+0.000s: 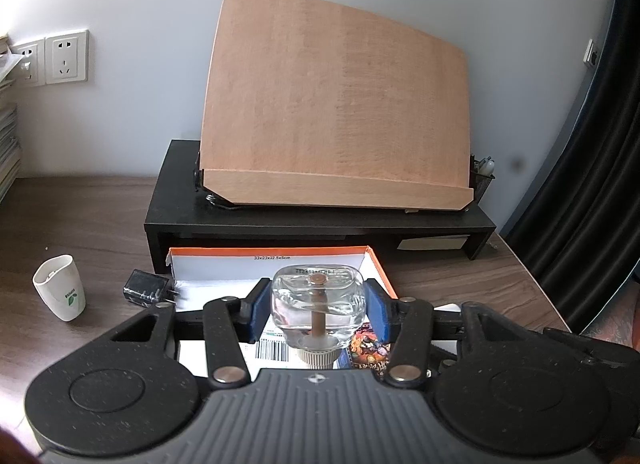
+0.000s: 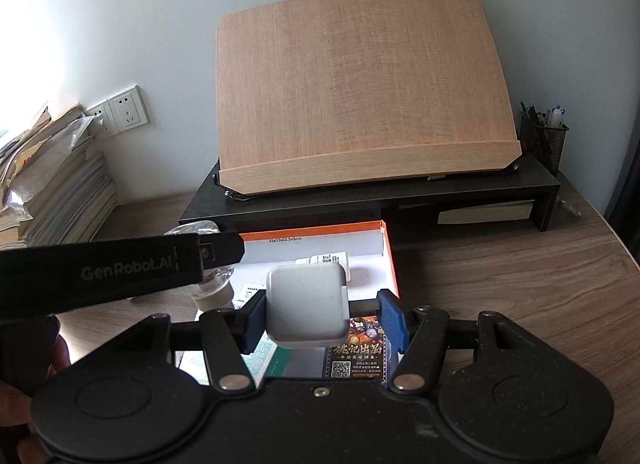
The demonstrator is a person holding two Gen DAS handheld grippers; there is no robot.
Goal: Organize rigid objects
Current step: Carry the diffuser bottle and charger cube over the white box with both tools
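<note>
Left wrist view: the left gripper (image 1: 318,310) is clamped on a clear glass bottle (image 1: 318,304), cap toward the camera, above the orange box (image 1: 376,264). Right wrist view: the right gripper (image 2: 322,314) pinches a white charger (image 2: 306,306), its prongs against the right pad, over that box (image 2: 390,260).

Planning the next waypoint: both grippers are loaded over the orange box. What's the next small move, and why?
Probably lower the left gripper and set its clear glass bottle into the open orange-rimmed cardboard box. The bottle is clamped between both blue pads, cap toward the camera, right above the box. The right gripper holds a white square charger over the same box, so one at a time seems safer.
</note>
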